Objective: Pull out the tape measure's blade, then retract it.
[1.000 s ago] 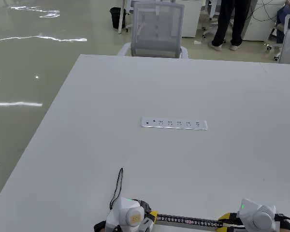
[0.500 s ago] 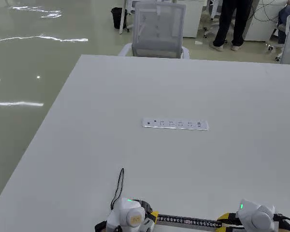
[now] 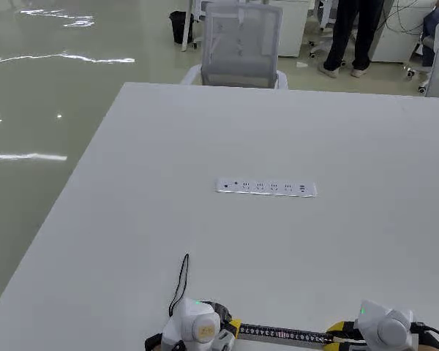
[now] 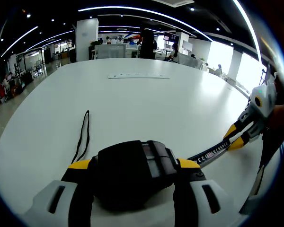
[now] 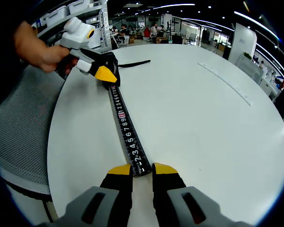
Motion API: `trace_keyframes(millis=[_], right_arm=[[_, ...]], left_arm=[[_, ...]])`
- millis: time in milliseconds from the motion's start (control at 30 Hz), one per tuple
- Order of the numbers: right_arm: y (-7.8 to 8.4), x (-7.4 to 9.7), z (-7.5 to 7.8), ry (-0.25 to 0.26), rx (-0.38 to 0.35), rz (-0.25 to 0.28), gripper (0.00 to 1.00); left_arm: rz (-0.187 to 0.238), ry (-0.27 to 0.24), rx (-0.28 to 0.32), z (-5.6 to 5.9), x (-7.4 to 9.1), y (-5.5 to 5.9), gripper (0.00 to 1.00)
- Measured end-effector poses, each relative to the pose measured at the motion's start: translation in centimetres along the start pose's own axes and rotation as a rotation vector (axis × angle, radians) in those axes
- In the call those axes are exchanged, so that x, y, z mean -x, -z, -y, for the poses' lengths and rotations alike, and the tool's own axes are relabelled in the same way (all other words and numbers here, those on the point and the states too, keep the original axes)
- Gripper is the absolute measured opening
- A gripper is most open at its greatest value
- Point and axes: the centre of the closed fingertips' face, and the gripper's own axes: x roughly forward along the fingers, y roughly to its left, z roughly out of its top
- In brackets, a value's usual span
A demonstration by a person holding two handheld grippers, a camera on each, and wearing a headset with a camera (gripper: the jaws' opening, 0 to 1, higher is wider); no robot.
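Almost nothing moved since earlier frames: head camera drifted, blade span between claws unchanged. Left claw clamped round black tape measure case, bottom centre of left gripper view. Right claw narrow, pinching blade tip, bottom centre of right gripper view. Blade runs along tabletop, short length out. We judge pull-out begun, maybe done; retraction left.

Right tool clamps the blade tip; blade spans the bench to the tape measure in left tool.
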Motion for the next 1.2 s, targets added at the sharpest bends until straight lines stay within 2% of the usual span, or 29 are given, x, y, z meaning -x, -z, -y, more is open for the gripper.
trace_keyframes(millis=[1200], right_arm=[[-1.8, -1.4, -0.6, -0.022, 0.019, 0.005, 0.15]], left_arm=[[0.0, 0.005, 0.001, 0.0, 0.0, -0.1, 0.66]])
